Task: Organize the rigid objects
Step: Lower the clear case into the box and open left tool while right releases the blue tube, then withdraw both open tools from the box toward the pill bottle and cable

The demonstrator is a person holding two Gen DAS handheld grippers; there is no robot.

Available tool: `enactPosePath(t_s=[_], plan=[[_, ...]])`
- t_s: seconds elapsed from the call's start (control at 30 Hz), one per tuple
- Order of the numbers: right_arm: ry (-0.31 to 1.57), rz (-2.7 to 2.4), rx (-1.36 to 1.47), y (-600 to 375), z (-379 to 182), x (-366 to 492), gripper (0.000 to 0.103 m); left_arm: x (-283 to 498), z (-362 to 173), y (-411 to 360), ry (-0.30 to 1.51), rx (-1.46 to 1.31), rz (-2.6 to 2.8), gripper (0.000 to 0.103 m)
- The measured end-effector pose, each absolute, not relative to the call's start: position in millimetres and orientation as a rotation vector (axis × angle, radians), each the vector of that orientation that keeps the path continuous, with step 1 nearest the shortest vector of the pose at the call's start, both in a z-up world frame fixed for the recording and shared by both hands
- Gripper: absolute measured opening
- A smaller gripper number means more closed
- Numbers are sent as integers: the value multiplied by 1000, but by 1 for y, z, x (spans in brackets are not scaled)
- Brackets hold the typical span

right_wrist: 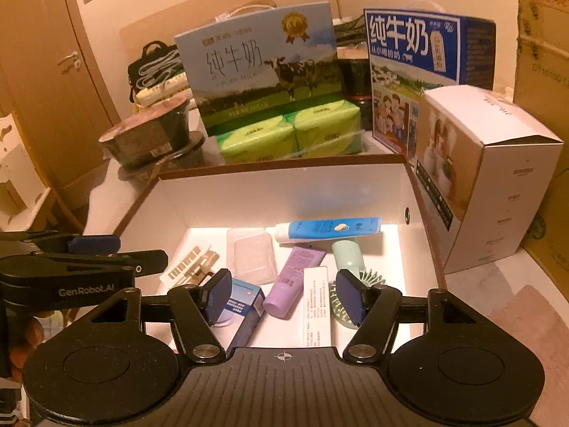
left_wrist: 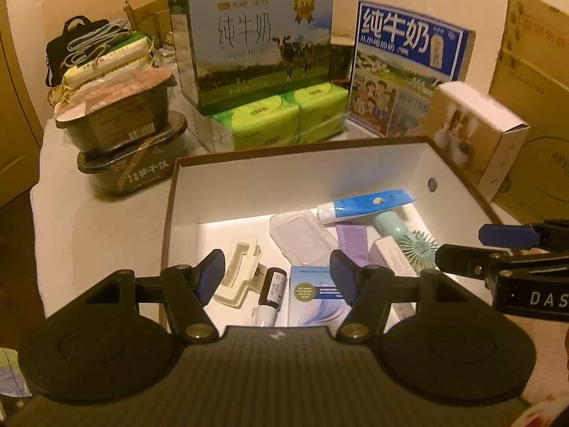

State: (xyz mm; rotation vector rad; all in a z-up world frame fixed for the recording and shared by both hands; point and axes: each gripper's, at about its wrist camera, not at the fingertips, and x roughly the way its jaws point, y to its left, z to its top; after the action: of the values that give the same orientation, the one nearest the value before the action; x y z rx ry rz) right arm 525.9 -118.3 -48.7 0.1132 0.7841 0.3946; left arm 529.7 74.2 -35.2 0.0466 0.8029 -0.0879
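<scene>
Both the left gripper (left_wrist: pixel 277 277) and the right gripper (right_wrist: pixel 284 297) hang open and empty above the brown-rimmed white cardboard box (left_wrist: pixel 302 174); inside it, the blue-and-white plastic tube (left_wrist: pixel 366 206) lies against the far wall.

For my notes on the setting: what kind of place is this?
Probably a room in a home used for storage: a wooden door, milk gift cartons, tissue packs and stacked cardboard boxes crowd around the open white box.
</scene>
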Motion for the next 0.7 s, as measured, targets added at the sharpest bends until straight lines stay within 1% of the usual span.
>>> enactPosePath(t_s=[0.37,0.7], plan=[[737,413,134,-133,-21,468,65,466,-4,74,749,0,-93,64],[717,421,155,-149,-5,405,65,399,9,72,767,-47,-78,64]])
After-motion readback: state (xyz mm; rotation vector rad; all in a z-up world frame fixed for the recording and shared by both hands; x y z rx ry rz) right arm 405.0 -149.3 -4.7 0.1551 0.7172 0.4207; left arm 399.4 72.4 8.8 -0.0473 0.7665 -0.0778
